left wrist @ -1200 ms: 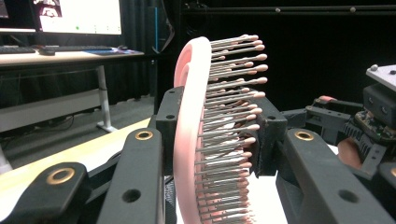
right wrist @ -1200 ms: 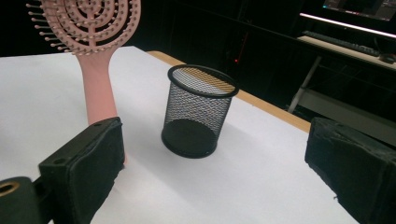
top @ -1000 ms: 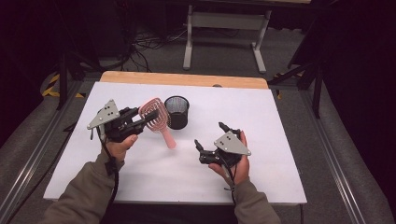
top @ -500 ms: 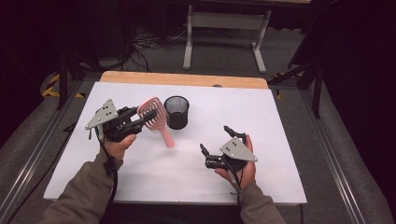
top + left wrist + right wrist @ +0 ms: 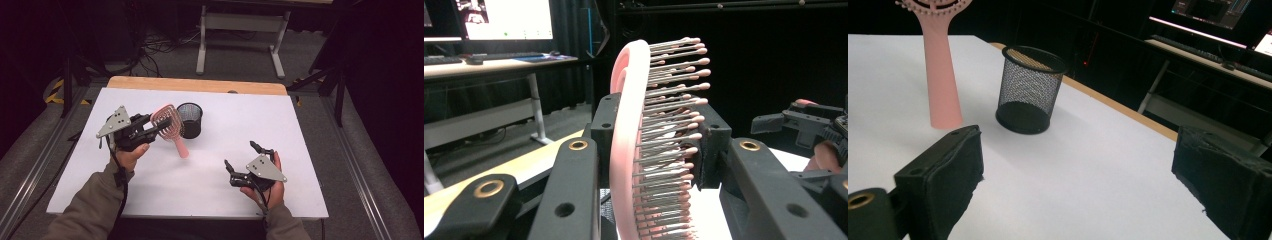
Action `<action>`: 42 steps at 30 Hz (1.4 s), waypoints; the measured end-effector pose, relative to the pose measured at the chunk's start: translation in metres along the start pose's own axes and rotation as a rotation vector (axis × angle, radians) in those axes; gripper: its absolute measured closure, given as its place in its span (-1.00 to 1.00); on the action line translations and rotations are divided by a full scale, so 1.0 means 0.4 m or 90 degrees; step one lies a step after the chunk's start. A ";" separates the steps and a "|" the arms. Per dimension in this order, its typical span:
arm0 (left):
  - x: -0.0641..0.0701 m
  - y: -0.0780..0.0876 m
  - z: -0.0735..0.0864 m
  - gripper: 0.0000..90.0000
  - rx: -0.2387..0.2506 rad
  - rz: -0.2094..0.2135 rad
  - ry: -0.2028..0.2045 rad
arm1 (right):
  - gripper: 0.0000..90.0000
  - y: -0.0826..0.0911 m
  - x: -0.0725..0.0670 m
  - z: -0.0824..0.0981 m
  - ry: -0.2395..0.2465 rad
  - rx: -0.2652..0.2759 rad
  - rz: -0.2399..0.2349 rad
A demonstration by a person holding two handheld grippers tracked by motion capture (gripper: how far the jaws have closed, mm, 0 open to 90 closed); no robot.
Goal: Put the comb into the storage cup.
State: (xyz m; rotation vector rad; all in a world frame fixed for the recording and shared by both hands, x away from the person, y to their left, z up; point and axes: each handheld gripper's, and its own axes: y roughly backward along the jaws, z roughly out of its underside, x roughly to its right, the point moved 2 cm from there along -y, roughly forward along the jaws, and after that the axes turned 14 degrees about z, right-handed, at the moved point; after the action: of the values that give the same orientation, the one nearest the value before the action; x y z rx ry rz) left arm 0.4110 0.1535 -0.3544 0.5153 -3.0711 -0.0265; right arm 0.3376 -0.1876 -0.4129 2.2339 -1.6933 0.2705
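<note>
Two left gripper (image 5: 150, 131) fingers (image 5: 574, 200) clamp the pink hairbrush (image 5: 634, 145) head.

High view looks down from above; tool views sit low, sharing the pink brush (image 5: 167, 125)

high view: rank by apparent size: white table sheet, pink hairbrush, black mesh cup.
1. white table sheet, by far the largest.
2. pink hairbrush, clamped in the left gripper; longer than the cup is tall.
3. black mesh cup, shorter. Brush and cup sit side by side, so nearness barely skews it.
</note>
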 end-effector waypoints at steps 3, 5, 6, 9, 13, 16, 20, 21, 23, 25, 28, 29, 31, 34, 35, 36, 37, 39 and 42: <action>-0.001 0.000 -0.006 0.42 0.004 0.002 -0.001 | -0.86 0.008 0.005 0.007 0.002 -0.003 0.002; -0.002 -0.001 -0.018 0.42 0.003 0.002 -0.006 | -0.85 0.018 0.012 0.016 -0.002 -0.007 0.005; -0.003 -0.002 -0.023 0.42 0.003 0.002 -0.009 | -0.85 0.022 0.014 0.018 -0.003 -0.007 0.004; -0.004 -0.003 -0.035 0.42 0.002 0.000 -0.013 | -0.85 0.031 0.020 0.024 -0.007 -0.006 0.006; -0.008 -0.004 -0.052 0.42 0.007 -0.001 -0.016 | -0.85 0.038 0.028 0.029 -0.009 -0.010 0.006; -0.010 -0.004 -0.064 0.42 0.008 -0.003 -0.021 | -0.85 0.041 0.035 0.030 -0.014 -0.002 0.014; -0.016 -0.003 -0.077 0.42 0.012 -0.007 -0.027 | -0.85 0.045 0.047 0.033 -0.028 0.000 0.018; -0.018 -0.003 -0.080 0.42 0.014 -0.007 -0.026 | -0.86 0.044 0.049 0.034 -0.028 0.000 0.019; -0.019 -0.003 -0.083 0.42 0.015 -0.007 -0.027 | -0.86 0.043 0.050 0.035 -0.026 -0.002 0.017; -0.024 -0.002 -0.094 0.42 0.012 -0.008 -0.038 | -0.85 0.044 0.049 0.034 -0.026 -0.002 0.016; -0.032 0.001 -0.106 0.42 0.019 -0.007 -0.041 | -0.85 0.043 0.047 0.034 -0.021 -0.001 0.012; -0.036 0.001 -0.110 0.42 0.017 -0.007 -0.042 | -0.85 0.041 0.046 0.034 -0.023 0.000 0.012; -0.038 0.000 -0.114 0.42 0.017 -0.009 -0.046 | -0.85 0.038 0.042 0.036 -0.019 -0.004 0.009; -0.041 -0.003 -0.116 0.42 0.021 -0.005 -0.049 | -0.85 0.036 0.038 0.037 -0.019 -0.006 0.007; -0.041 -0.003 -0.116 0.42 0.017 -0.007 -0.049 | -0.85 0.035 0.037 0.038 -0.019 -0.006 0.007; -0.042 -0.004 -0.117 0.42 0.016 -0.008 -0.051 | -0.85 0.035 0.038 0.038 -0.017 -0.009 0.005; -0.043 -0.005 -0.118 0.42 0.019 -0.009 -0.050 | -0.85 0.035 0.038 0.039 -0.017 -0.010 0.003; -0.046 -0.005 -0.123 0.42 0.022 -0.011 -0.051 | -0.85 0.035 0.037 0.039 -0.014 -0.011 0.004; -0.051 -0.004 -0.131 0.42 0.023 -0.014 -0.055 | -0.85 0.034 0.037 0.040 -0.011 -0.013 0.002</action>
State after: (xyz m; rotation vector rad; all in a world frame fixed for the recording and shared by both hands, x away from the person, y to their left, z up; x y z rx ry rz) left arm 0.4325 0.1581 -0.3026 0.5642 -3.1551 0.0065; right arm 0.3280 -0.2101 -0.4206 2.2245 -1.7015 0.2336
